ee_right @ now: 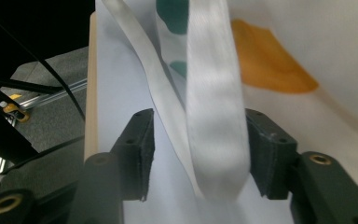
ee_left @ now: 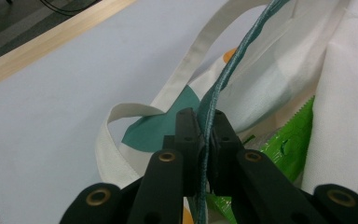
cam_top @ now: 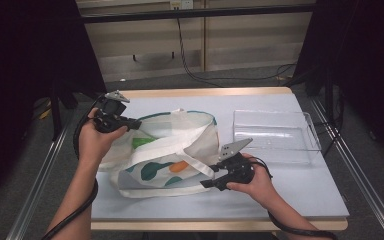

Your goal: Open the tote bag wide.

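Tote bag [cam_top: 165, 150] lay on its side left of centre on the pale blue table [cam_top: 290, 190]. White canvas, teal and orange blobs, teal-trimmed rim [ee_left: 223, 79].

Left gripper [cam_top: 130, 123] sat at the bag's upper left, jaws pinched tight on the teal rim. In the left gripper view the trim ran straight up between the two pads, rim lifted and mouth held open. Left hand [cam_top: 96, 141] wrapped the gripper body, forearm coming in from the bottom left, wrist bent toward the bag.

Right gripper [cam_top: 206, 183] was at the bag's near right corner, jaws pointing left. Jaws stood partly apart. In the right gripper view a white handle strap [ee_right: 216, 130] hung between the pads, touching the right pad or very close to it, clear gap at the left pad, so not clamped. Right hand [cam_top: 255, 182] gripped from behind, forearm entering bottom right.

Inside the bag's mouth: a green plastic packet [ee_left: 291, 140], partly hidden by fabric.

Clear plastic bin [cam_top: 275, 136] stood to the right of the bag, near but apart.
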